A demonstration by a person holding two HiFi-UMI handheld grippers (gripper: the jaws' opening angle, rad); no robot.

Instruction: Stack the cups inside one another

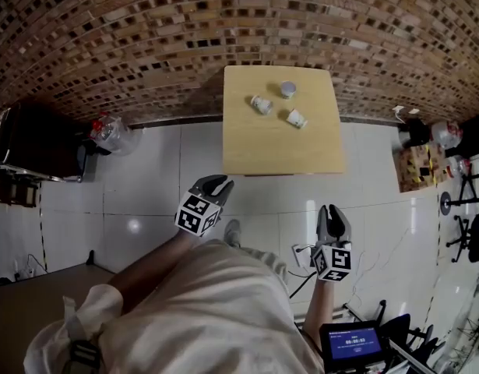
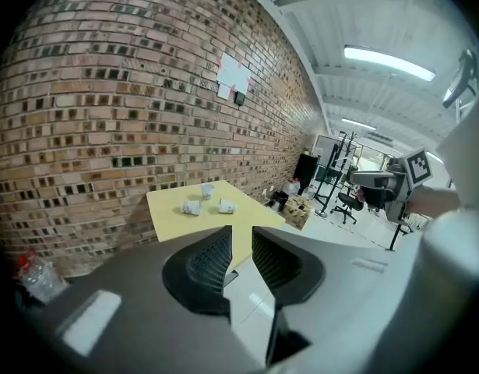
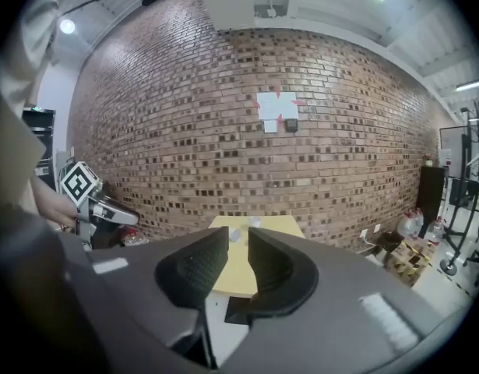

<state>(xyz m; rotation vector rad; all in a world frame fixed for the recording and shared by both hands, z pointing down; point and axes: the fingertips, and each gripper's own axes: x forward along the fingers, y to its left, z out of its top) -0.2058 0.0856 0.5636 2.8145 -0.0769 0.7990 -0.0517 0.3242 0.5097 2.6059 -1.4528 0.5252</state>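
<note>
Well, three white cups on the yellow surface [image 1: 258, 150] up ahead, and none is inside another yet. The upright cup [image 1: 288, 89] stands farthest from me, nearest the brick wall [image 1: 130, 29]. The left tipped cup [image 1: 261, 104] lies on its side just in front of it, and the right tipped cup [image 1: 297, 118] lies on its side closest to me (all three apart, clustered in the far half of the top). I'm standing on the white tiled floor [image 1: 153, 178], well short of the surface. My left tool [image 1: 213, 184] is out in front and angled down, its jaws parted by a narrow gap with nothing between them. My right tool [image 1: 333, 218] sits closer in by my side, jaws likewise a slit apart and gripping nothing. Both point toward the surface, and neither is near a cup.
</note>
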